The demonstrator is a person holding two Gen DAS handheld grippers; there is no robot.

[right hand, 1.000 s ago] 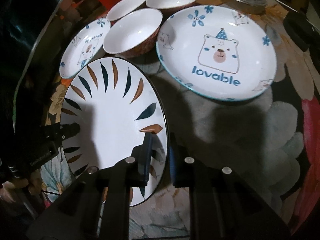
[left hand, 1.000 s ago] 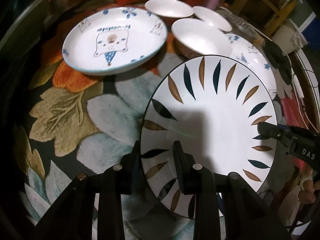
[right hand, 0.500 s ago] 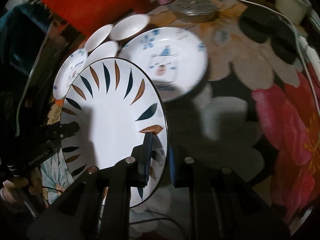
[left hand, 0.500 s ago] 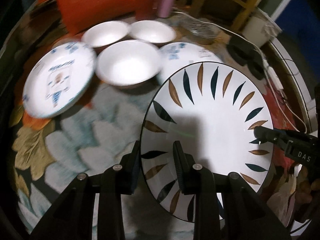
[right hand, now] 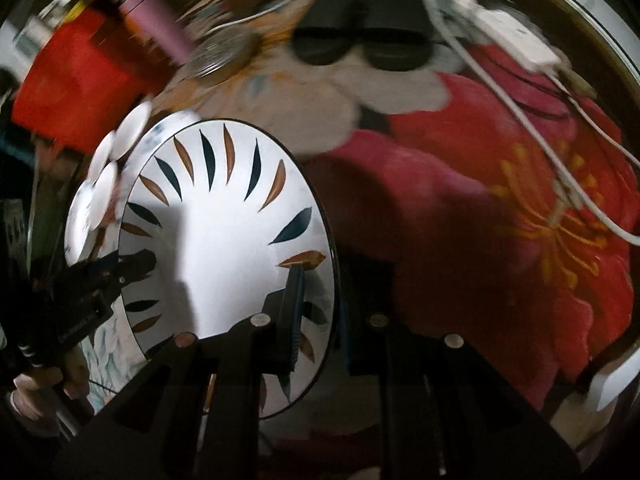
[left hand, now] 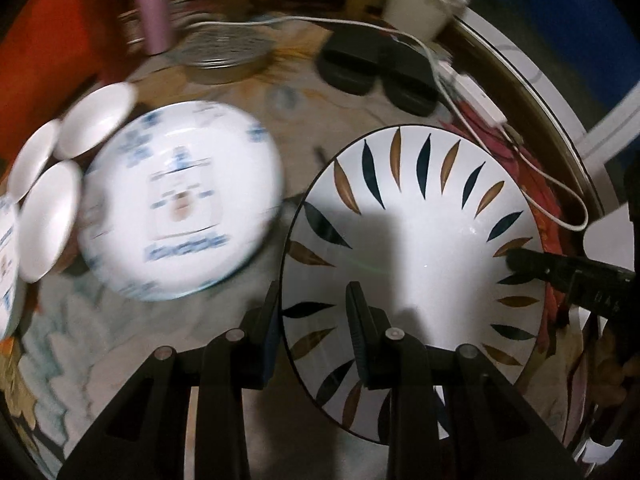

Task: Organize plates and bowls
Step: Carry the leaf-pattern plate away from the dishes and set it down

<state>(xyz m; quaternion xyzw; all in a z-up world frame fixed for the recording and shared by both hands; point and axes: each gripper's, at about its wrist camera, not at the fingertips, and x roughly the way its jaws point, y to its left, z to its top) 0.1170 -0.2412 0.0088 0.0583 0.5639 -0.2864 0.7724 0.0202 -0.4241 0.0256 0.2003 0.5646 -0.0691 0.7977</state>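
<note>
White plate (left hand: 420,248); brown, navy leaves

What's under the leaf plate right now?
The leaf plate is held up by both grippers over the floral tablecloth; red flower print shows past its edge. What lies directly beneath it is hidden by the plate.

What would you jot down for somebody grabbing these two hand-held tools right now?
Left gripper: jaws clamped on the near rim of the white round plate with dark and tan leaf marks. Right gripper: clamped on the opposite rim. Plate is in the air above the flowered tablecloth.
White bear-print plate and three plain white bowls sit on the cloth.
Done: leaf plate lifted. Left: set it down and sort the remaining dishes.
</note>
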